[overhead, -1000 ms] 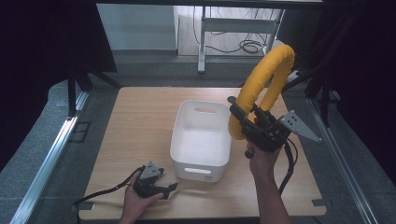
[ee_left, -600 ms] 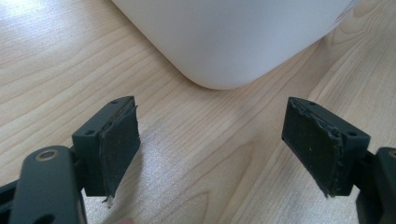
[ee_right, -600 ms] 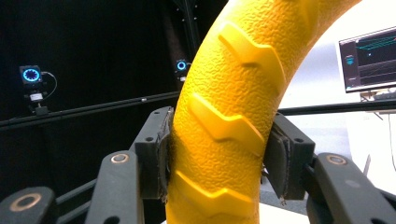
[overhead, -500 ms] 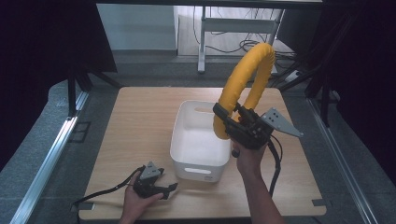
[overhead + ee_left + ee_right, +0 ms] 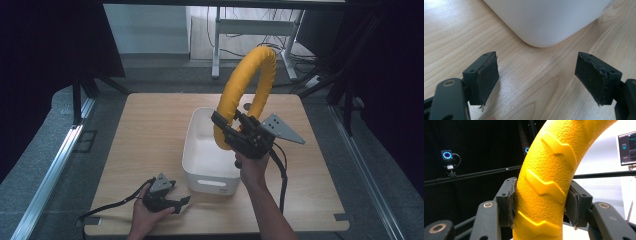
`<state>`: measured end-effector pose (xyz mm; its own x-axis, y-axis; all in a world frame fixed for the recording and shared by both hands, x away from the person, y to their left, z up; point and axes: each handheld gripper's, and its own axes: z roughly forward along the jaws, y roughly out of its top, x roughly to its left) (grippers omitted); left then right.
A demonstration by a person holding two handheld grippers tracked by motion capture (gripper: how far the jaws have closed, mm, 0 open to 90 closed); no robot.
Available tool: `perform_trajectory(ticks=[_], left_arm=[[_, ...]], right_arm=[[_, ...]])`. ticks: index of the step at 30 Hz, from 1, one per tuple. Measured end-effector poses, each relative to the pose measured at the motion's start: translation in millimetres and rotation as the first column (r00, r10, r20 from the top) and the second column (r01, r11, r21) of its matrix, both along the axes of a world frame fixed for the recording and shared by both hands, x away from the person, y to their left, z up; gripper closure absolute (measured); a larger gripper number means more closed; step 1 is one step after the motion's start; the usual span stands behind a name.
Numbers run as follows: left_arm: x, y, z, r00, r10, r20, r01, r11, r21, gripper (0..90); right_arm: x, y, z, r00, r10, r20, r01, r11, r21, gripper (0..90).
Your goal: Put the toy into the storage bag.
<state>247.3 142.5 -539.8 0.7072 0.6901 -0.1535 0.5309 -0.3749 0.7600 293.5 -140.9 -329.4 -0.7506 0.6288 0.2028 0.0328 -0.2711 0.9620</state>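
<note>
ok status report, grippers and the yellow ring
Right hand-held gripper shut on yellow ring, above white bin. Left hand-held gripper open on table. Nothing in the way.

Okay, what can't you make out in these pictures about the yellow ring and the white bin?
- Yellow ring, right gripper view: top and bottom cut off by the frame edges.
- White bin, high view: its inside is partly hidden by the ring and the right gripper.
- Bin, left gripper view: rim cut off by the top edge.

A light wooden table (image 5: 150, 130) with a pale grain carries a white plastic bin (image 5: 200, 160), which stands a little right of its middle. The left gripper (image 5: 170, 202) rests on the tabletop near the front edge, just beside the bin's near left corner, its cable trailing leftward across the wood.
</note>
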Motion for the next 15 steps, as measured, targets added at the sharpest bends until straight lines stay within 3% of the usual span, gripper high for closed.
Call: perform_trajectory(ticks=[15], left_arm=[[0.2, -0.2, -0.3, 1.0, -0.003, -0.003, 0.003, 1.0, -0.002, 19.2]], right_arm=[[-2.6, 16.3, 1.2, 0.9998, 0.022, -0.002, -0.022, 1.0, 0.016, 48.2]])
